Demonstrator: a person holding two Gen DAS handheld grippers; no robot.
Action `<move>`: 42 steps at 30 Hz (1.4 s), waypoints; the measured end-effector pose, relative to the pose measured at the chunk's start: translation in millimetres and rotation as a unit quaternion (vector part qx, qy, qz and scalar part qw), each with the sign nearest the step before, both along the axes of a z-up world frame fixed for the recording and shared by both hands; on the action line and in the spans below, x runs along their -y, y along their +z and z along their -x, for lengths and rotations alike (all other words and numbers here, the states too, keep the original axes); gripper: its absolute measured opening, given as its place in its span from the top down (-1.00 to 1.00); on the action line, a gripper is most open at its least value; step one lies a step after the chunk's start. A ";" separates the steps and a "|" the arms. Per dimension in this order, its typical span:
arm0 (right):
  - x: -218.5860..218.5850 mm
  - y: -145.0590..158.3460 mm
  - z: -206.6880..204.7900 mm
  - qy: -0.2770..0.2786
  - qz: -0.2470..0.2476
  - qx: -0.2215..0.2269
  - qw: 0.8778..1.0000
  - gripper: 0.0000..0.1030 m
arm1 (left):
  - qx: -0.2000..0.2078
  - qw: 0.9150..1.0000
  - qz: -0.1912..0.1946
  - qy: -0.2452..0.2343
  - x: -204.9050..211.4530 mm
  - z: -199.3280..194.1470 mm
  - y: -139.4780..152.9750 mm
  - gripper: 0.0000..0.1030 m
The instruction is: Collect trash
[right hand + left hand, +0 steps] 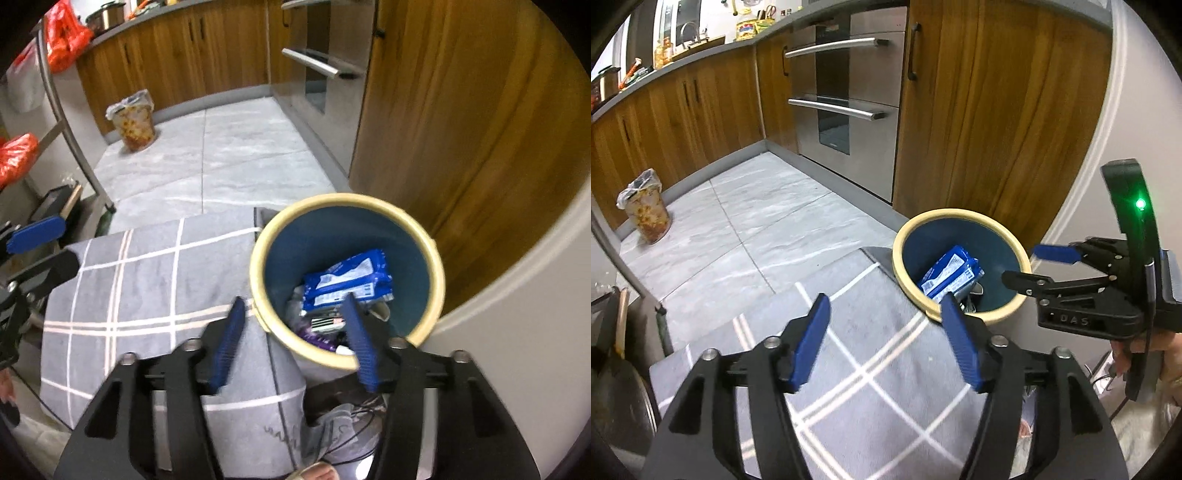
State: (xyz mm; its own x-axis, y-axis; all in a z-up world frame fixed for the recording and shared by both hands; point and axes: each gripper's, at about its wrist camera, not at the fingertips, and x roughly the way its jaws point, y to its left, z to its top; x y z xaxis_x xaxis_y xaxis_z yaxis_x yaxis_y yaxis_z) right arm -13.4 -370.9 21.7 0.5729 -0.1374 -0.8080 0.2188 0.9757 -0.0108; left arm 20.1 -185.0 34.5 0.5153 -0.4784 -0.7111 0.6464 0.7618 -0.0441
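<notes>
A round bin (964,218) (258,284), cream rim and dark blue inside, stands on the floor by a wooden cabinet. In it lies a blue and white wrapper (951,273) (347,280) on top of other trash. My left gripper (884,314) is open and empty above a grey checked mat (849,325), left of the bin. My right gripper (293,314) (1025,264) is open and empty over the bin's near rim; its right fingertip (351,310) overlaps the wrapper in the right wrist view.
A second bin (646,206) (135,120) with a flowered pattern and a plastic liner stands at the far cabinets. A steel double oven (846,99) is set in the wooden cabinets. A metal rack (70,122) with orange bags is on the left. Cables (354,424) lie near the bin.
</notes>
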 end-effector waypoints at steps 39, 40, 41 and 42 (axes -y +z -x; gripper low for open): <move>-39.6 36.1 94.5 -0.040 0.030 0.097 0.994 -0.89 | 0.071 0.995 -0.021 0.071 -54.3 70.7 26.3 -0.90; -38.9 36.3 94.7 -0.041 0.031 0.097 0.994 -0.89 | 0.072 0.995 -0.021 0.069 -53.7 71.4 26.4 -0.90; -38.7 36.5 94.8 -0.041 0.030 0.097 0.994 -0.89 | 0.072 0.995 -0.021 0.068 -53.4 71.5 26.5 -0.90; -38.6 36.3 94.7 -0.041 0.029 0.098 0.994 -0.89 | 0.072 0.995 -0.020 0.067 -53.6 71.6 26.6 -0.90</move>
State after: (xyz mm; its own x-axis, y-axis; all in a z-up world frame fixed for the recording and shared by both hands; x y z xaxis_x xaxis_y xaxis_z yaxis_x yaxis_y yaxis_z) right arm -108.1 -332.3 58.0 0.7032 -0.2337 -0.6715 0.3011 0.9534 -0.0164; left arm -51.5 -131.4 61.1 0.6709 -0.3702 -0.6425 0.5355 0.8412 0.0746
